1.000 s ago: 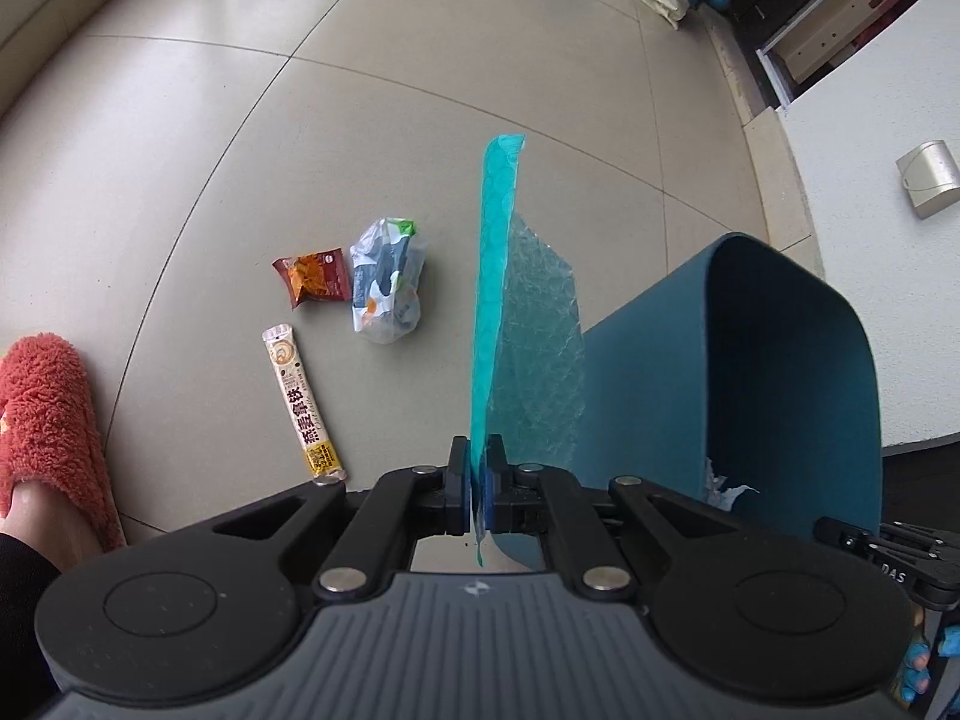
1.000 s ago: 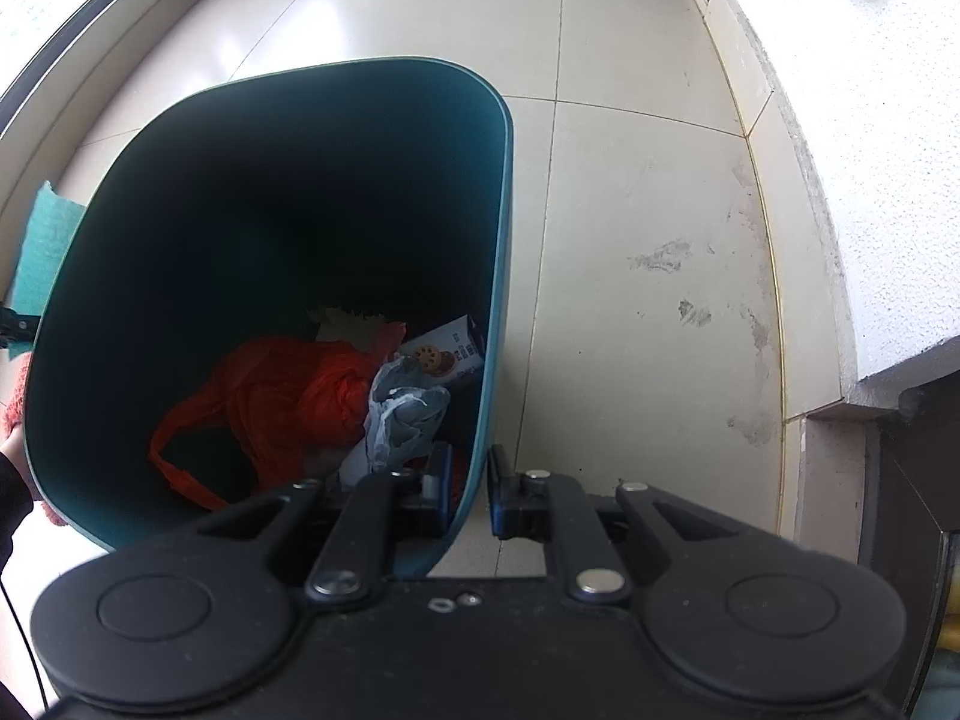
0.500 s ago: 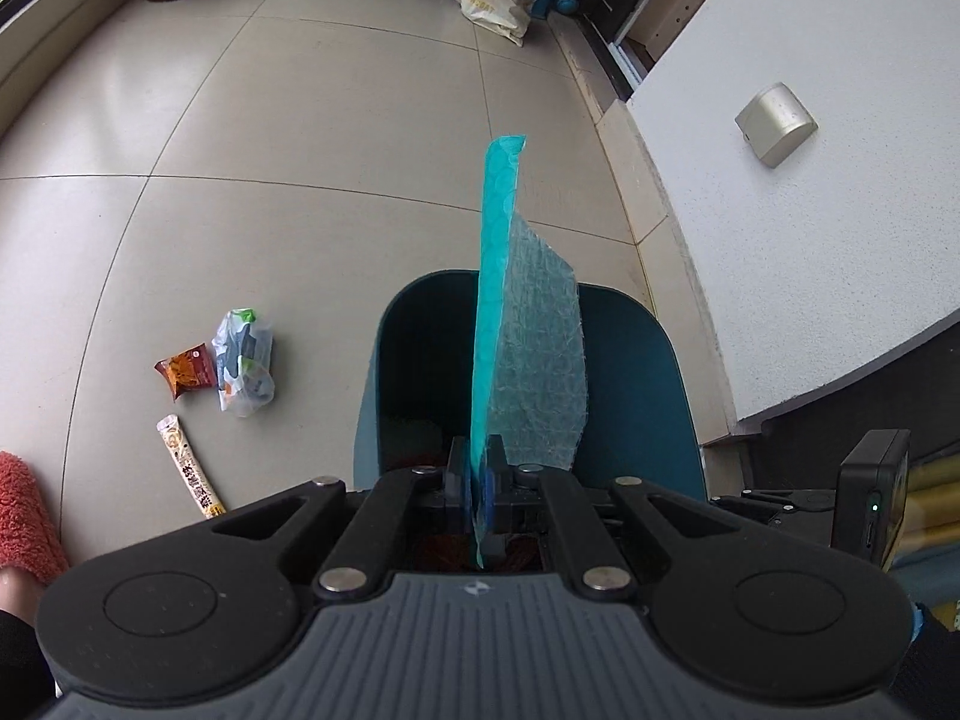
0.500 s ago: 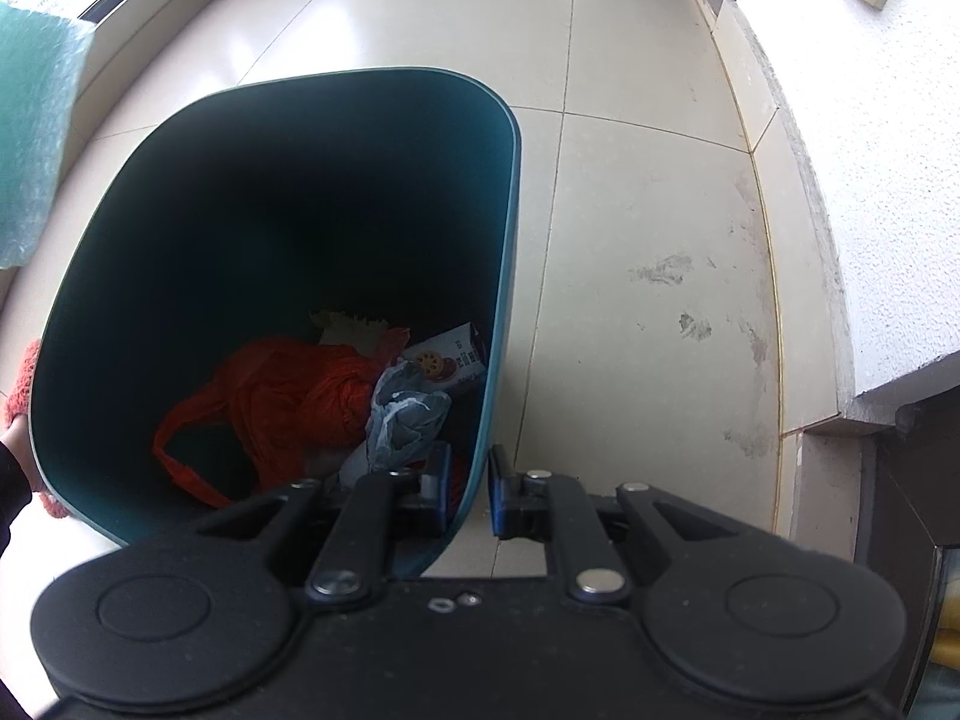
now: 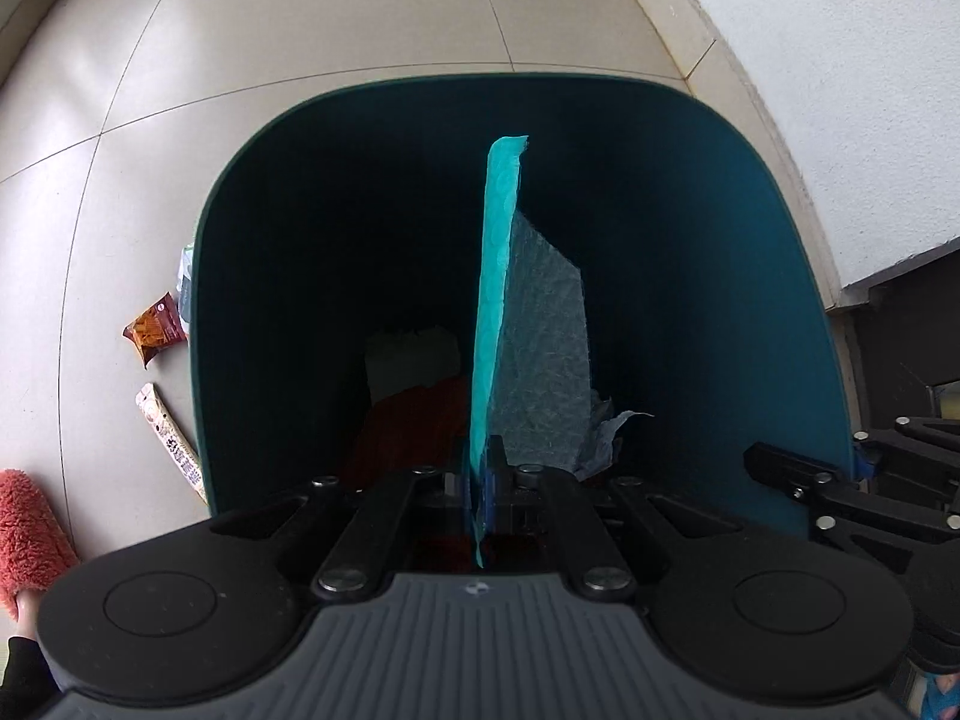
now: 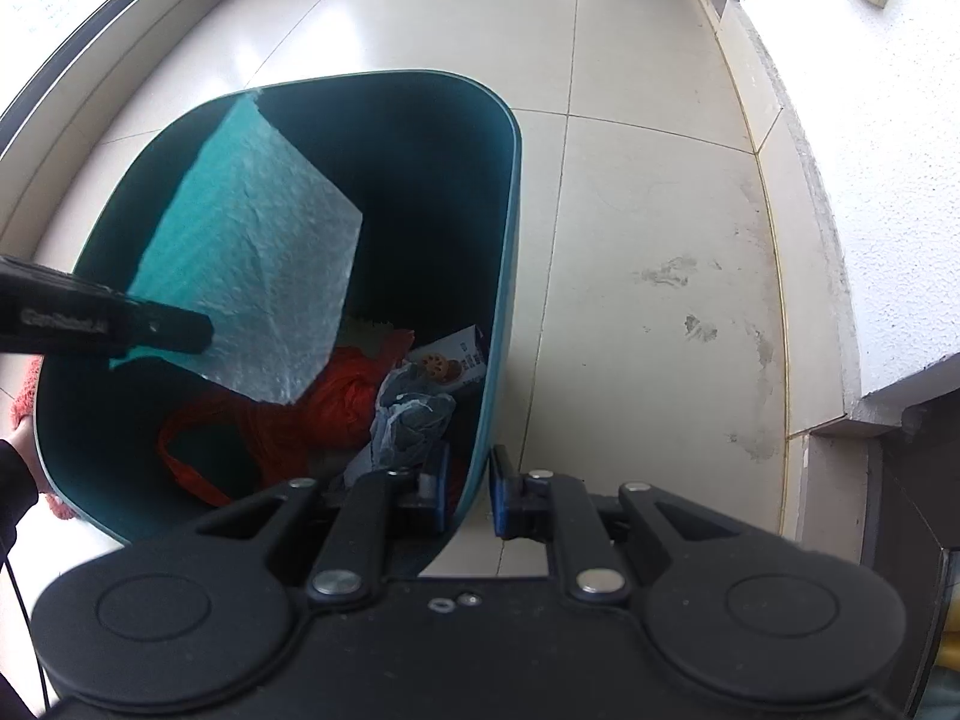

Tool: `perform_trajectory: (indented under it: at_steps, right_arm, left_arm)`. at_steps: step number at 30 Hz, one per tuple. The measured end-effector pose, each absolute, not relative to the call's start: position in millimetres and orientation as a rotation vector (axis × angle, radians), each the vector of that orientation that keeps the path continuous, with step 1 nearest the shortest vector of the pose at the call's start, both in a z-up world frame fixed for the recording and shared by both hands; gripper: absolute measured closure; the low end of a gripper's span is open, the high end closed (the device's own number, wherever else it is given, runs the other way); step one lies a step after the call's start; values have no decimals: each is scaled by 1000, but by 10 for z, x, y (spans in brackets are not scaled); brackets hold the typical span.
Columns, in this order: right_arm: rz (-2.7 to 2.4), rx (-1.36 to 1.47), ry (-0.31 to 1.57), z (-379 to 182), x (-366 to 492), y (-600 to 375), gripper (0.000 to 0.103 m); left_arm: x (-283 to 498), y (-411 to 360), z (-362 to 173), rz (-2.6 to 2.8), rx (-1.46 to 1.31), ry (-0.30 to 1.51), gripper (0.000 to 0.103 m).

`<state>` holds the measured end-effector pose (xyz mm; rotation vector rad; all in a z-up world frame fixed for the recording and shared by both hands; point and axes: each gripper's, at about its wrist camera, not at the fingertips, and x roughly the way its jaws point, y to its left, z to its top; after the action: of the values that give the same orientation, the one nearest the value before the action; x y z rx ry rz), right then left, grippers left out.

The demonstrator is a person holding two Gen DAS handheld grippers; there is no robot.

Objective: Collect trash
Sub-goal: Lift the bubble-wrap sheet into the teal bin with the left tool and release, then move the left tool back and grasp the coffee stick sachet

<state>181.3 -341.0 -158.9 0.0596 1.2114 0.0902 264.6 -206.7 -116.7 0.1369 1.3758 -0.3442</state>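
My left gripper (image 5: 480, 480) is shut on a teal bubble-wrap sheet (image 5: 501, 300) and holds it over the open mouth of the dark teal bin (image 5: 780, 276). In the right wrist view the sheet (image 6: 252, 264) hangs inside the bin's opening, with the left gripper (image 6: 198, 330) at its edge. My right gripper (image 6: 468, 492) is shut on the bin's rim (image 6: 501, 324), one finger inside and one outside. Inside the bin lie an orange bag (image 6: 324, 408), a grey crumpled bag (image 6: 408, 426) and a small printed carton (image 6: 456, 360).
On the tiled floor left of the bin lie an orange snack packet (image 5: 153, 333), a long beige stick wrapper (image 5: 174, 444) and a crumpled white bag (image 5: 185, 282) mostly hidden by the bin. A pink slipper (image 5: 27, 534) is at the lower left. A white wall (image 6: 870, 180) runs along the right.
My left gripper has swung right with the bubble-wrap sheet, from above the floor litter to over the bin's mouth and lower toward it. My right gripper has kept its hold on the rim.
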Motion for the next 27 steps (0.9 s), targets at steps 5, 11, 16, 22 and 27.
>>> perform_trajectory:
  at_steps: [5,11,16,22,27]
  right_arm:
    - [96,65,1210,-1604,1813,-3433,90]
    - [100,68,1209,-1626,1810,-3455,90]
    - [100,67,1209,-1630,1807,-3456,90]
    - [100,66,1211,-1624,1812,-3442,90]
    - [99,65,1211,-1625,1814,-3439,89]
  left_arm:
    - [2675,-2187,-1346,-328,203,1396,99]
    - [2723,-2184,-1458,-349,204,1436,98]
    - [2691,-2148,-1389,-373,181,1414,70]
    - [2588,-1996,-1068,-422,92,1348,33]
    - [2444,-1779,-596,-457,62,1258,32]
